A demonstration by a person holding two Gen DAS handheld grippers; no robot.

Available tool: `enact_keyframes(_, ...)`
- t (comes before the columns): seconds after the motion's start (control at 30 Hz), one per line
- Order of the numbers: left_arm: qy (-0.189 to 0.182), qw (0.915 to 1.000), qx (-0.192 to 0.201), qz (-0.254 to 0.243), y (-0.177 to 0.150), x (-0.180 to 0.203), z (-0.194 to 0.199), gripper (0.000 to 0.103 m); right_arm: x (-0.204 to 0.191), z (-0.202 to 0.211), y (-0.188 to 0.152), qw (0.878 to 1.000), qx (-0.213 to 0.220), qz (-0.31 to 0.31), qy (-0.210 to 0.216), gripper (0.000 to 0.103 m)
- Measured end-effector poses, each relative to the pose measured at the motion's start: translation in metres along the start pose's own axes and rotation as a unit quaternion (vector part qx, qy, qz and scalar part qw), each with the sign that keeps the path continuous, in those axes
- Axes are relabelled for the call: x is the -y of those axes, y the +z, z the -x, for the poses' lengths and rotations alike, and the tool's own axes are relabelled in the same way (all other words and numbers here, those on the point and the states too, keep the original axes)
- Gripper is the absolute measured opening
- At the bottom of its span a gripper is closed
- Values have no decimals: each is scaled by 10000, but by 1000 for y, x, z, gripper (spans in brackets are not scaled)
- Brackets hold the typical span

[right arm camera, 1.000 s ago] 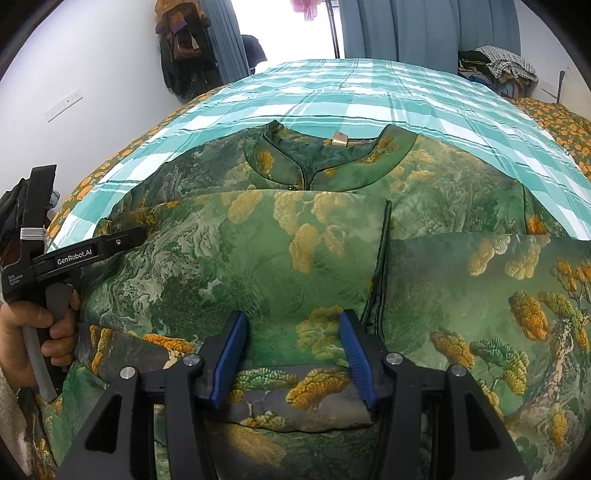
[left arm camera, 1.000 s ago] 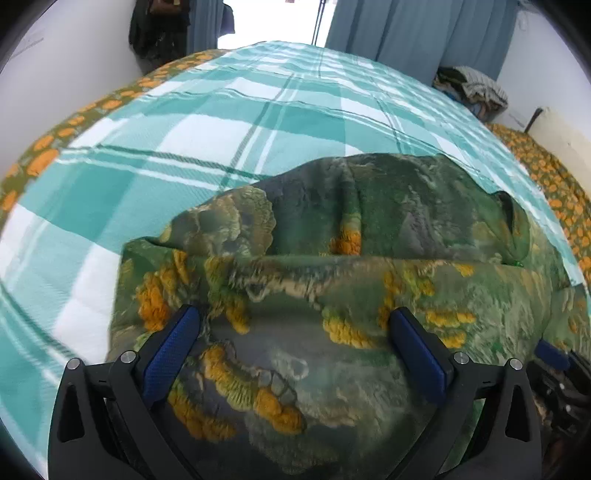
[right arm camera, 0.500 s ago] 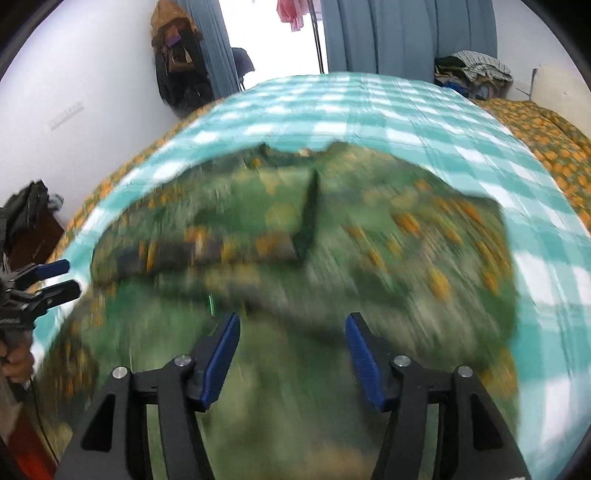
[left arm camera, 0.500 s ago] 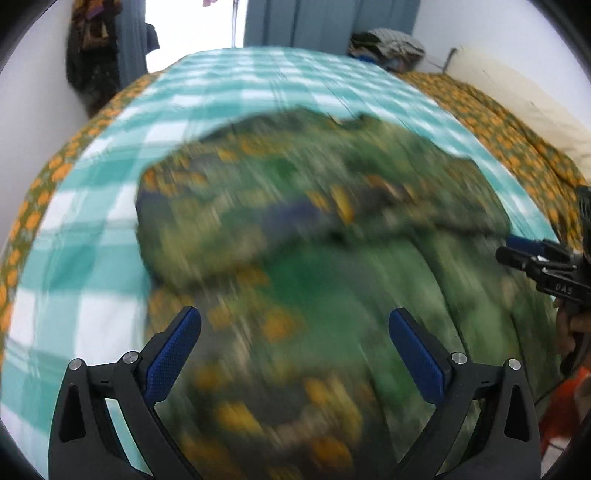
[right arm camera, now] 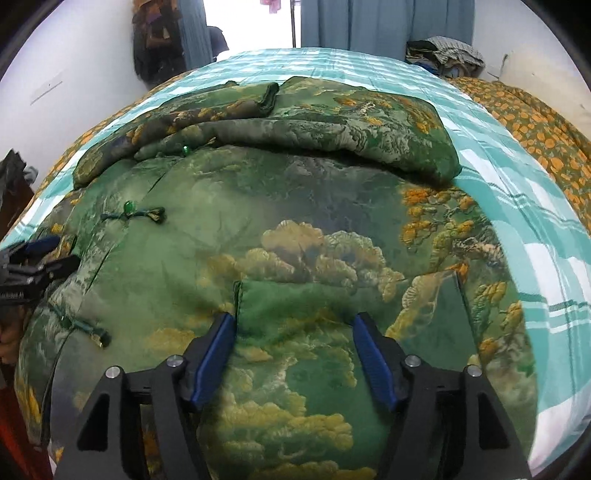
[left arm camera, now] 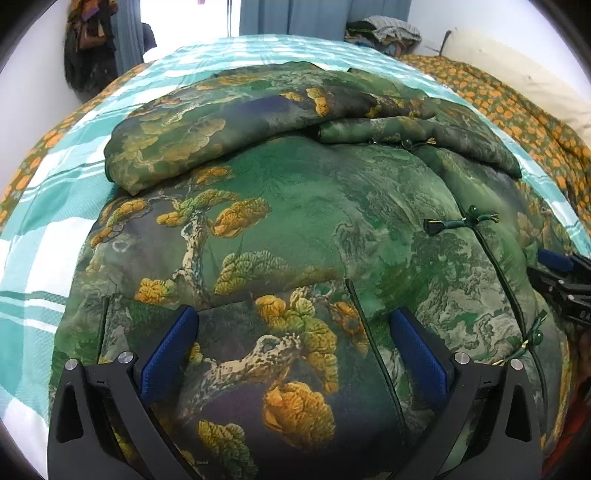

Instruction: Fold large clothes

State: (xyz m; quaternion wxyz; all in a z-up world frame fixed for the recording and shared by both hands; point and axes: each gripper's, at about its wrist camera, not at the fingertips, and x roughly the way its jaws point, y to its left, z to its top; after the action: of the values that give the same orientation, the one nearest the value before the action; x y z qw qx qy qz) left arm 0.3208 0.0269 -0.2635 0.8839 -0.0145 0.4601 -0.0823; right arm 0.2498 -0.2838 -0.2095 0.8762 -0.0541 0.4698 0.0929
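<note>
A large green padded jacket [left arm camera: 306,206] with orange pine and cloud print and knot buttons lies on the bed, its far part folded over into a thick roll [left arm camera: 229,122]. It also fills the right wrist view [right arm camera: 280,221]. My left gripper [left arm camera: 291,332] is open, its blue pads spread over the jacket's near left pocket area, holding nothing. My right gripper [right arm camera: 293,332] is open over the near right pocket [right arm camera: 332,299], also empty. Each gripper shows at the edge of the other's view: the right one [left arm camera: 561,280] and the left one [right arm camera: 33,262].
The bed has a teal and white plaid cover [left arm camera: 40,236] over an orange-flowered sheet [right arm camera: 535,125]. A pile of clothes [right arm camera: 447,55] sits at the far right corner. Curtains [left arm camera: 317,18] and hanging dark clothes [left arm camera: 88,48] stand behind the bed. White walls flank both sides.
Both grippers have drawn back toward the jacket's near hem after a blurred sweep. The jacket now shows its buttoned front with the far part rolled over; the collar seen earlier is out of sight.
</note>
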Motion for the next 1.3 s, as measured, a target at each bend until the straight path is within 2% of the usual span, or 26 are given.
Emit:
enact_keyframes(0.37, 6, 10000, 34, -2, -6, -1, 2, 102, -2, -1, -3, 9999, 132, 68, -10, 71)
enact_keyframes(0.53, 102, 9998, -173, 59, 6, 3, 20, 101, -2, 12, 1, 10000, 70, 16, -12, 71)
enact_keyframes(0.6, -7, 9999, -80, 109, 12, 5, 37, 101, 4, 31, 5, 9998, 181, -109, 31, 70)
enact_keyframes(0.7, -159, 9996, 243, -16, 21, 18, 61, 102, 21, 57, 5, 9979, 503, -334, -248, 70)
enact_keyframes(0.77, -231, 9994, 252, -92, 24, 26, 58, 102, 33, 60, 3, 9969, 464, -410, -477, 70)
enact_keyframes(0.83, -213, 9996, 141, -84, 23, 30, 43, 102, 49, 49, -2, 9956, 244, -643, -642, 70)
enact_keyframes(0.93, -97, 9992, -378, -57, 9, 30, 0, 102, 61, 25, -15, 9945, -226, -905, -477, 70)
enact_keyframes(1.07, -15, 9996, -257, -151, 7, 32, -2, 102, 51, 17, -18, 9957, -184, -651, -640, 70)
enact_keyframes(1.3, -138, 9995, -275, 47, 10, 22, 23, 101, 55, 22, -18, 9962, -157, -672, -537, 70)
